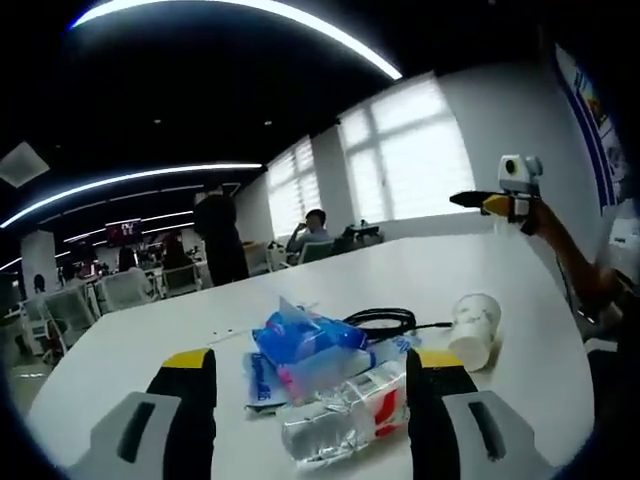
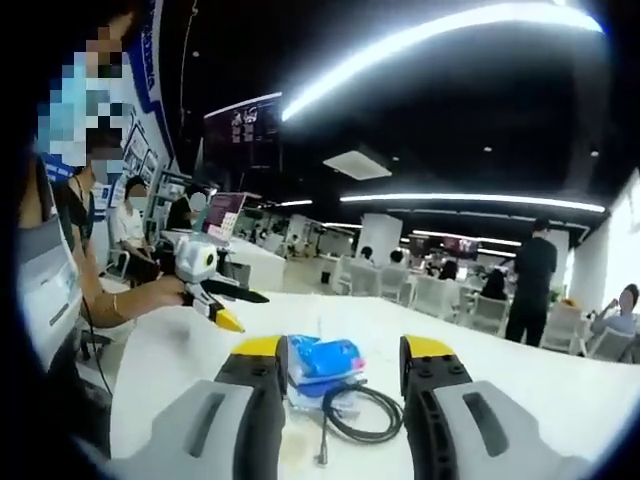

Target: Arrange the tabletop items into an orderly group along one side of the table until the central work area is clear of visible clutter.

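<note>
Tabletop items: clustered on the white table (image 1: 520, 330), between the jaws in both views.
Writing: the clear plastic bottle (image 1: 345, 415) carried a red-and-white label, and the blue packet (image 1: 310, 345) had print on it; none of it could be read.
Bottle: lay on its side at 6 o'clock in the left gripper view, touching the blue packet above it; contents could not be told.
Blue packet: crumpled, resting on a white-and-blue wrapper (image 1: 262, 385); it also sat between the jaws in the right gripper view (image 2: 325, 360).
Paper cup: the white cup (image 1: 474, 330) lay tipped over at 4 o'clock of the pile, mouth toward the camera, inside not visible.
Black cable: coiled (image 1: 382, 320) just behind the packet; in the right gripper view the loop (image 2: 362, 415) lay at 5 o'clock of the packet.
Left gripper: (image 1: 310, 400) jaws apart, low over the table, straddling the pile, clamped on nothing.
Right gripper: (image 2: 340, 385) jaws apart around the packet without touching it.
Other tool: a yellow-tipped gripper (image 1: 500, 200) held above the table at 2 o'clock by a person's arm (image 1: 565, 250).
</note>
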`<state>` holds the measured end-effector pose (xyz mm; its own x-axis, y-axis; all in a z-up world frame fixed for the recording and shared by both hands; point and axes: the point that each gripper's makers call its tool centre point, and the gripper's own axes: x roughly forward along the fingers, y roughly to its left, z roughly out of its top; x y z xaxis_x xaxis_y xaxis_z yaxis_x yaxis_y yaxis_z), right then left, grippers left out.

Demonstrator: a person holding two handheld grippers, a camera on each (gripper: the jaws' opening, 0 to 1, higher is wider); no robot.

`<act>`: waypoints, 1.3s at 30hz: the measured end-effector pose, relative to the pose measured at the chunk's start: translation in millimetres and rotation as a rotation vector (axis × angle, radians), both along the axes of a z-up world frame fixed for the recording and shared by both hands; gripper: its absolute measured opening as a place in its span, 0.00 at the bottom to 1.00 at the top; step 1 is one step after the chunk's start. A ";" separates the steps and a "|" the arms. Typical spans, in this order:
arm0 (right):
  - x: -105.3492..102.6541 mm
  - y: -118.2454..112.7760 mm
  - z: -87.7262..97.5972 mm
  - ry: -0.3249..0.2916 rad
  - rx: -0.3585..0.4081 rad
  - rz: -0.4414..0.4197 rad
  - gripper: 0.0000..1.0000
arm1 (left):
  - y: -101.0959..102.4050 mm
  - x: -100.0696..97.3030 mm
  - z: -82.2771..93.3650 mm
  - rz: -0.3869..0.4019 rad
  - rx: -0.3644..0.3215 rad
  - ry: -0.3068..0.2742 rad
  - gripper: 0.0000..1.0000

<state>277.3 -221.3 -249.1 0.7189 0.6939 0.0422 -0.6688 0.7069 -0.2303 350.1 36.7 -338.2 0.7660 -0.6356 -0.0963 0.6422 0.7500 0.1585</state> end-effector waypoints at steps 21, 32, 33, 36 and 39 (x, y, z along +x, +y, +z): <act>37.1 30.8 16.4 0.029 0.030 0.055 0.41 | -16.5 21.3 21.5 -0.048 -0.121 0.014 0.85; 65.2 57.2 17.9 0.047 -0.028 0.049 0.38 | -35.0 39.9 47.4 -0.174 -0.080 -0.064 0.73; 65.6 58.6 18.3 0.047 -0.029 0.051 0.38 | -36.4 40.1 48.2 -0.180 -0.075 -0.066 0.72; 66.9 62.5 18.4 0.044 -0.037 0.056 0.37 | -35.9 41.1 47.4 -0.178 -0.050 -0.077 0.72; 69.6 66.5 17.4 0.042 -0.054 0.060 0.36 | -32.2 43.5 44.3 -0.158 -0.033 -0.078 0.71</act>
